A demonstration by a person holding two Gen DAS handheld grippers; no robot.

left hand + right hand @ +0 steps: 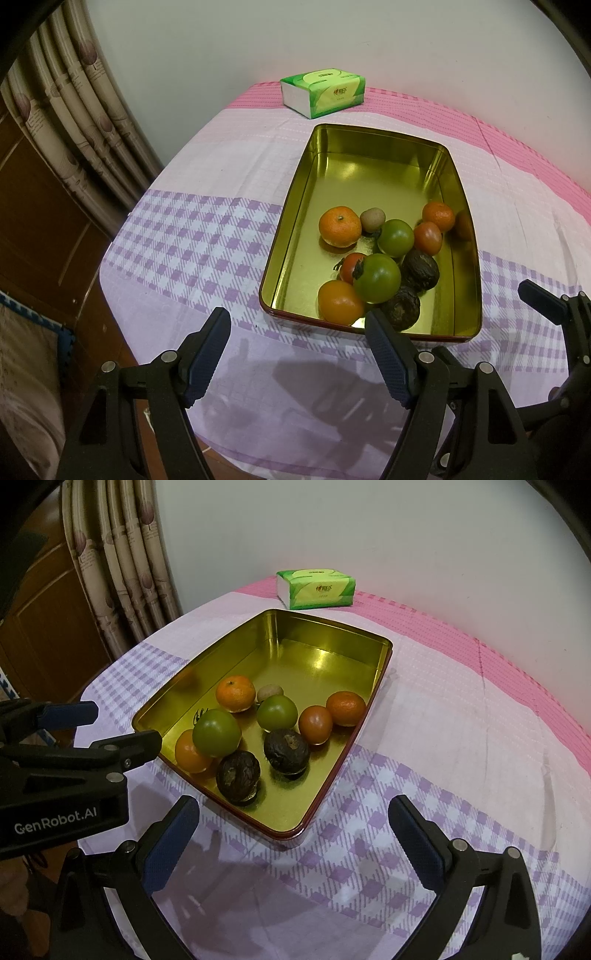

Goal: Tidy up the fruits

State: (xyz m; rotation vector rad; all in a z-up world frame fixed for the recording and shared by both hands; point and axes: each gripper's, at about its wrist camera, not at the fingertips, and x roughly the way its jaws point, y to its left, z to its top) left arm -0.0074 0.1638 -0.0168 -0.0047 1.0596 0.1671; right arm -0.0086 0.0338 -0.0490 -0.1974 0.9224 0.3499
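1. Nine fruits (pixel 216 733) lay clustered in the near half of the gold tin (pixel 325 635), mid-frame in both views.
2. Both the left gripper (pixel 297 334) and the right gripper (pixel 293 821) hovered low in frame, spread wide, grasping nothing.
3. One tissue pack (pixel 322 92) sat at upper centre.

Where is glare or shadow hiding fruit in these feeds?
Left wrist view: bright glare on the gold tin floor sits beyond the fruit; gripper shadows fall on the tablecloth, not the fruit. Right wrist view: similar glare at the far end; both dark fruits remain readable.
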